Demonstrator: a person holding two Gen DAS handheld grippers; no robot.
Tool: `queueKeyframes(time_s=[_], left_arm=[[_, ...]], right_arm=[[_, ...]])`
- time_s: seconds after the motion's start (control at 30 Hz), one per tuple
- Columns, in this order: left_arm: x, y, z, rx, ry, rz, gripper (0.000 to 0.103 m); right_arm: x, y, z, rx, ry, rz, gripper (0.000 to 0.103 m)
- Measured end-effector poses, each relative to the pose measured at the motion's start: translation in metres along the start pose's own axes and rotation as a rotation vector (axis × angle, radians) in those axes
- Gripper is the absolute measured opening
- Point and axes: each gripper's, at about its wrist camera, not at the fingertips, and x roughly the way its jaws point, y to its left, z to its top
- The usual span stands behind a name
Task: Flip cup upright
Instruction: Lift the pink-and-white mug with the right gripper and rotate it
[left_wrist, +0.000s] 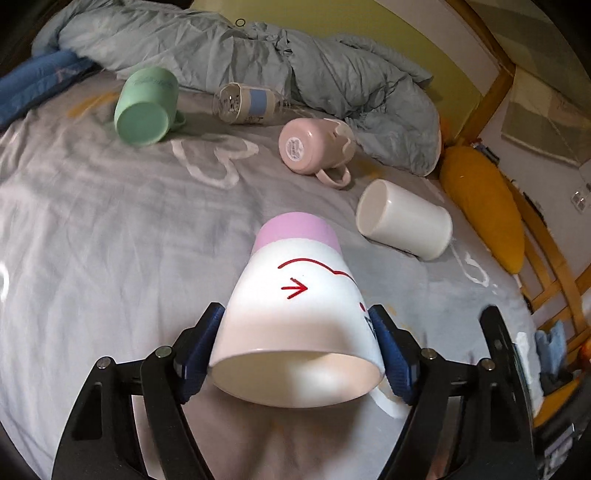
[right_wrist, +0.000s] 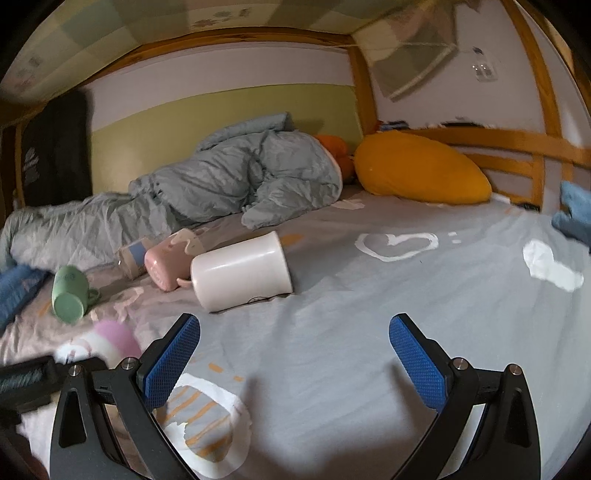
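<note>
My left gripper (left_wrist: 297, 339) is shut on a white cup with a pink band and red markings (left_wrist: 295, 310). Its open mouth faces my camera and its pink base points away, tilted above the bed. The blue pads (left_wrist: 201, 350) press its two sides near the rim. The same cup shows blurred at the left of the right wrist view (right_wrist: 110, 339). My right gripper (right_wrist: 293, 354) is open and empty over the grey sheet, with a plain white cup (right_wrist: 242, 275) lying on its side ahead of it.
On the grey bedsheet (left_wrist: 110, 240) lie a green mug (left_wrist: 146, 107), a clear glass with a blue band (left_wrist: 245, 103), a pink mug (left_wrist: 314, 147) and the plain white cup (left_wrist: 404, 219). A crumpled grey duvet (right_wrist: 240, 177), an orange pillow (right_wrist: 421, 170) and a wooden bed frame (right_wrist: 517, 147) border the far side.
</note>
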Motion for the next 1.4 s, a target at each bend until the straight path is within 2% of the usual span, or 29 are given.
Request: queueKeyframes(time_s=[0.13,0.27,0.43,0.53,0.6,0.7,0.83,0.93,1.03,1.1,1.3,1.4], left_arm=[[-0.005,-0.008,-0.017,-0.017,-0.007,-0.023,0.077],[-0.012,-0.009,-0.02,-0.012,-0.024,-0.05,0.079],[-0.052,-0.014,-0.005,0.068,-0.138,-0.065,0.088],[-0.082,-0.016,0.001,0.152,-0.242,-0.054,0.094],[-0.099,-0.012,0.003,0.205,-0.335,-0.021,0.103],[-0.118,0.006,0.004,0.247,-0.444,0.045,0.103],[-0.132,0.042,0.003,0.225,-0.533,0.088,0.103],[-0.135,0.068,-0.005,0.226,-0.617,0.119,0.103],[-0.126,0.087,-0.015,0.257,-0.667,0.187,0.103],[-0.12,0.097,-0.025,0.233,-0.719,0.254,0.103],[-0.122,0.111,-0.023,0.176,-0.709,0.198,0.103],[-0.124,0.118,-0.024,0.136,-0.71,0.18,0.103]], right_arm=[[0.004,-0.018,0.0,0.081,0.023,-0.001,0.103],[0.01,-0.032,0.001,0.147,0.043,-0.001,0.103],[0.012,-0.03,0.0,0.132,0.041,-0.001,0.103],[0.009,-0.022,0.001,0.096,0.028,-0.006,0.103],[0.001,-0.017,0.002,0.07,-0.001,-0.008,0.103],[-0.013,-0.007,0.007,0.027,-0.03,0.006,0.103],[-0.035,0.006,0.019,0.005,-0.05,0.078,0.103],[-0.049,0.019,0.026,-0.008,-0.034,0.15,0.103],[-0.059,0.036,0.025,-0.024,0.002,0.196,0.103],[-0.065,0.05,0.019,-0.042,0.02,0.237,0.103],[-0.061,0.099,-0.013,-0.184,0.111,0.318,0.103],[-0.06,0.114,-0.029,-0.24,0.133,0.312,0.103]])
